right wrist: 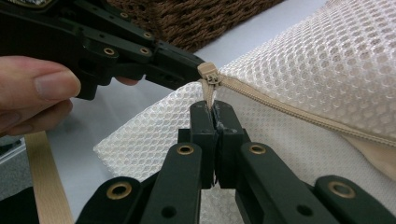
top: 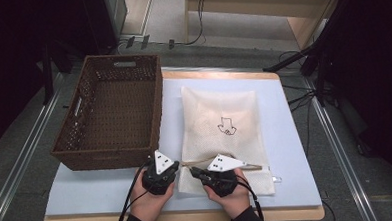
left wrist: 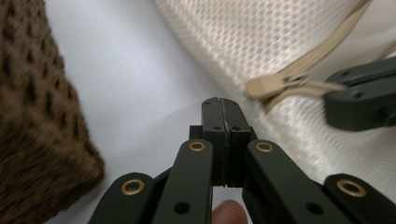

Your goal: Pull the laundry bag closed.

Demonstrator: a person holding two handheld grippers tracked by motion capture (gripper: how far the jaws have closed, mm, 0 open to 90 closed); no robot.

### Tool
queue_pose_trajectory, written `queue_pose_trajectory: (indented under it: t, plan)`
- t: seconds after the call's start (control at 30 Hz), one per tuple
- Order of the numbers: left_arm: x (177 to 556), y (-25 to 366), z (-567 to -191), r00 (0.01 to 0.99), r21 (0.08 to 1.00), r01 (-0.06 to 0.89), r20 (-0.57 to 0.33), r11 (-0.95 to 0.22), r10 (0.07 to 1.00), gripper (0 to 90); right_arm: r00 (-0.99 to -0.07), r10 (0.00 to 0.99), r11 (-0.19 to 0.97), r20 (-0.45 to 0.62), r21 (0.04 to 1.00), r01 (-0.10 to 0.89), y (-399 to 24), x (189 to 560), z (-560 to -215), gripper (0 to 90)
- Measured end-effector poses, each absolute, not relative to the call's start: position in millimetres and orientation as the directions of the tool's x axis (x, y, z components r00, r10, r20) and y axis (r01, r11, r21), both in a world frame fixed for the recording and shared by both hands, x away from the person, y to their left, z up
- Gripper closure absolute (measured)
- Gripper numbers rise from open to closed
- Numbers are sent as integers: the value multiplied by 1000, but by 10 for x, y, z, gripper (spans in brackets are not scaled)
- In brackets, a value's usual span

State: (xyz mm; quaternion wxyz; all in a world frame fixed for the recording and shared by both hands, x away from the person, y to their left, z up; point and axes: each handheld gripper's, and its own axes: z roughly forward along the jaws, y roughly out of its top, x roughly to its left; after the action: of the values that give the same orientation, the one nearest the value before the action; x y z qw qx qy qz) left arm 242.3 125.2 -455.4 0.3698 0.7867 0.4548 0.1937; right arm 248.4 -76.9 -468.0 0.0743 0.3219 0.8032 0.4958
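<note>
A: Nearest the table's front edge, two hands. The left gripper (top: 160, 168) sits just off the near left corner of the mesh laundry bag (top: 224, 119), jaws pressed together with nothing between them.

B: The left gripper view confirms that: its jaws meet flat over bare table, with the zipper slider (left wrist: 266, 85) just ahead and to the side.

A: And the right gripper (top: 221, 168)?

B: It's over the bag's near edge. In its own view the jaws are clamped on the zipper pull tab (right wrist: 208, 95), which hangs from the slider, with mesh all around them.

A: So both grippers crowd that one corner. The left gripper's tip is touching or nearly touching the slider; I can't tell which.

B: Room to move, then. There's a bare strip of pale blue table mat (top: 97, 190) in front of the left hand, and another along the bag's right side out to the table edge.

A: Farther back, the brown wicker basket (top: 115, 111) stands to the left, its right wall running beside the bag's left edge with only a narrow gap.

B: The bag lies flat, its far edge short of the mat's back edge.
</note>
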Motion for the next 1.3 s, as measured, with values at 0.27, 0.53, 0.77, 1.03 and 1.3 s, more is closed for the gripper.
queue_pose_trajectory:
  t: [0.27, 0.53, 0.77, 1.03, 1.3]
  plan:
    - [2449, 1173, -4438, 530, 815, 532, -109, -229, 841, 863, -780, 593, 311, 198, 838, 449, -757, 2500, -4726, 890]
    - [2354, 1306, -4350, 571, 815, 527, -131, -240, 810, 763, -780, 598, 314, 187, 840, 442, -757, 2515, -4740, 888]
    - [2309, 1473, -4522, 602, 741, 612, -212, -274, 770, 593, -784, 596, 319, 175, 844, 431, -765, 2514, -4735, 885]
    - [2346, 1405, -4588, 665, 740, 576, -177, -348, 725, 524, -791, 586, 327, 175, 843, 428, -762, 2523, -4744, 882]
    - [2426, 1362, -4708, 673, 733, 580, -185, -356, 716, 717, -801, 569, 331, 186, 840, 430, -783, 2531, -4747, 872]
